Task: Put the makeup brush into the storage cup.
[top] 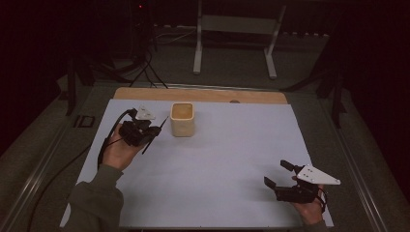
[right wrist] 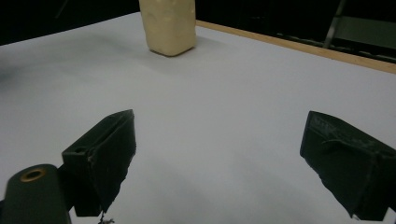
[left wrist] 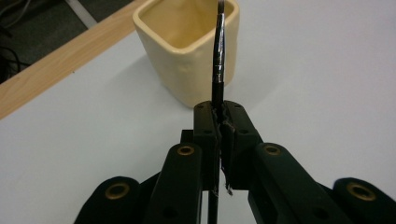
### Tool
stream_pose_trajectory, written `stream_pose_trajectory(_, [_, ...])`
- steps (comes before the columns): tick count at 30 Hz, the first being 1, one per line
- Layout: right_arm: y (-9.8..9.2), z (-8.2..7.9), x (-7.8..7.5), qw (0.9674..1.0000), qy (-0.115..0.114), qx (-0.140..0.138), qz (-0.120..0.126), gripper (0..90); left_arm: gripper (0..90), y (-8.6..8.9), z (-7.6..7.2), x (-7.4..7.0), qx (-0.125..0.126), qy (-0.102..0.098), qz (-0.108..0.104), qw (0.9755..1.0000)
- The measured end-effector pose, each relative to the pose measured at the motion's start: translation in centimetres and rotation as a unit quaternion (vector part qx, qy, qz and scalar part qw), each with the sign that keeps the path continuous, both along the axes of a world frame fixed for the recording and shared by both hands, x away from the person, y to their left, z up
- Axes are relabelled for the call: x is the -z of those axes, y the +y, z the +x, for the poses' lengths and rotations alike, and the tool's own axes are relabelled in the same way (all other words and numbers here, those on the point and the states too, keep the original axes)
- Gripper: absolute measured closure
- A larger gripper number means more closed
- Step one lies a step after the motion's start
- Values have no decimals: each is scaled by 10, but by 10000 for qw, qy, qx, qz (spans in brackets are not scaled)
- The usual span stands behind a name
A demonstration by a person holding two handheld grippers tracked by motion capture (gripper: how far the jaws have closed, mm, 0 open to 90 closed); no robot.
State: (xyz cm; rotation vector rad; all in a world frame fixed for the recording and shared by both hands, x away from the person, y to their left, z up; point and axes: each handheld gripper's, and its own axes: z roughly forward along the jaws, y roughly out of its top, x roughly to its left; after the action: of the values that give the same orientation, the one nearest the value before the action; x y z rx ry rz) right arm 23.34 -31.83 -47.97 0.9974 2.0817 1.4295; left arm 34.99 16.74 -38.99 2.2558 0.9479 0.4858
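Note:
A cream square cup [top: 182,119] stands on the white sheet at the back left. Just left of it, my left gripper [top: 153,131] is shut on a thin black paintbrush [top: 163,124]. In the left gripper view the paintbrush [left wrist: 218,60], with its silver ferrule, sticks out past the shut gripper [left wrist: 221,122] and its far end reaches over the rim of the cup [left wrist: 187,51]. My right gripper [top: 276,173] rests at the front right, open, with nothing between its fingers. Its own view shows the gripper [right wrist: 224,154] wide apart above bare sheet, the cup [right wrist: 168,25] far off.
The white sheet [top: 217,164] covers a wooden board whose far edge [top: 200,94] shows behind the cup. Metal rails run along both sides of the table. A white frame [top: 234,29] and dark stands with cables sit on the floor beyond.

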Motion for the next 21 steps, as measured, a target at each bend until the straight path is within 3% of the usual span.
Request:
stream_pose_trajectory(9, [0,0,0,10000,-1,-1,-2,104,865,2,1,-4,-164,-246,-256,9992])
stream_pose_trajectory(21, [0,0,0,10000,-1,-6,0,104,865,1,2,-5,-132,-424,-447,9980])
